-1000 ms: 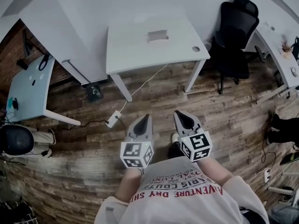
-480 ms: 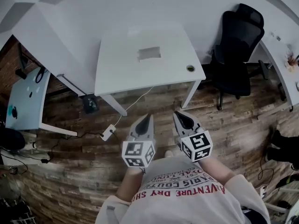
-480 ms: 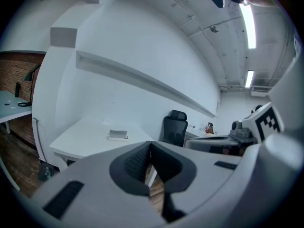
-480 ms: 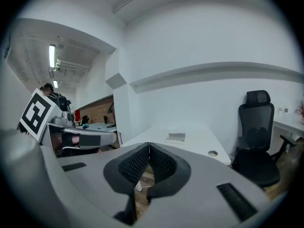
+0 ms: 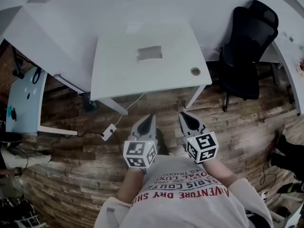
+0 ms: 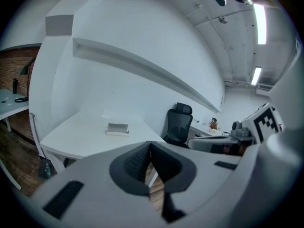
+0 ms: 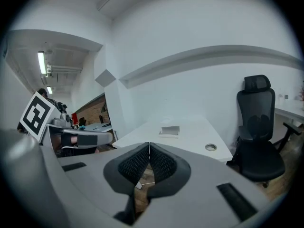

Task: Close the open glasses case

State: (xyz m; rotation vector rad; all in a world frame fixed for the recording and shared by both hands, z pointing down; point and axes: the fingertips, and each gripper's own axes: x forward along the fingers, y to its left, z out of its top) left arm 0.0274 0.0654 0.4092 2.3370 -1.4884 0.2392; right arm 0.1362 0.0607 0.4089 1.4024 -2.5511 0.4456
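The open glasses case [image 5: 149,53] is a pale grey box lying in the middle of the white table [image 5: 114,75], its lid standing up; it also shows as the case [image 6: 117,128] and the case [image 7: 170,130] in the gripper views. My left gripper [image 5: 151,118] and right gripper [image 5: 183,115] hang over the wooden floor, well short of the table's near edge. Both are shut with nothing between the jaws.
A black office chair [image 5: 249,46] stands to the table's right. A cable hole [image 5: 195,71] sits in the table's near right corner. A power strip and cord [image 5: 108,131] lie on the floor. Another desk [image 5: 21,101] stands at left.
The view has moved closer to the table, which now sits lower and larger. Both grippers keep the same pose, shut, in front of the body.
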